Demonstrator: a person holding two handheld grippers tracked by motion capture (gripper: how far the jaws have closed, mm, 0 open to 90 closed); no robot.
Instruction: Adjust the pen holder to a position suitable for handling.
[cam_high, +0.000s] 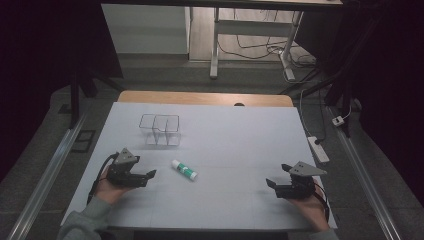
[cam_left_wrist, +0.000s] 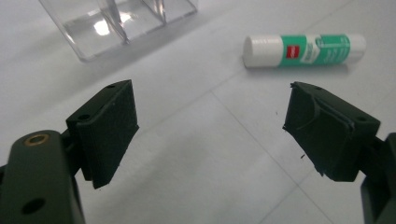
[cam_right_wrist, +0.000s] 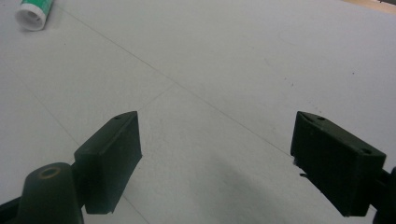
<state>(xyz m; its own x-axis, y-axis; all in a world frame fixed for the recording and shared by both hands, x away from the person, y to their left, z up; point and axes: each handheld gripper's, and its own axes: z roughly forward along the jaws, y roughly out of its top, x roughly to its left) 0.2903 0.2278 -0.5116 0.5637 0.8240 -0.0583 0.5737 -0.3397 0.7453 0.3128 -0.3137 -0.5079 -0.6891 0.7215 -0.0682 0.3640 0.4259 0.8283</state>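
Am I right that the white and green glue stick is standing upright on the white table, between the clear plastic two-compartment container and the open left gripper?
Not quite: the white and green glue stick is lying on its side, as the left gripper view shows. It does rest on the white table, between the clear plastic two-compartment container and the open left gripper.

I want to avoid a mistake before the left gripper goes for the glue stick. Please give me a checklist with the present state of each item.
1. Left gripper jaws open: ok.
2. Glue stick lying flat, nothing touching it: ok.
3. Path from left gripper to stick free: ok.
4. Clear container upright, beyond the stick: ok.
5. Right gripper open, away from the stick: ok.
6. Stick's cap tight: cannot tell.
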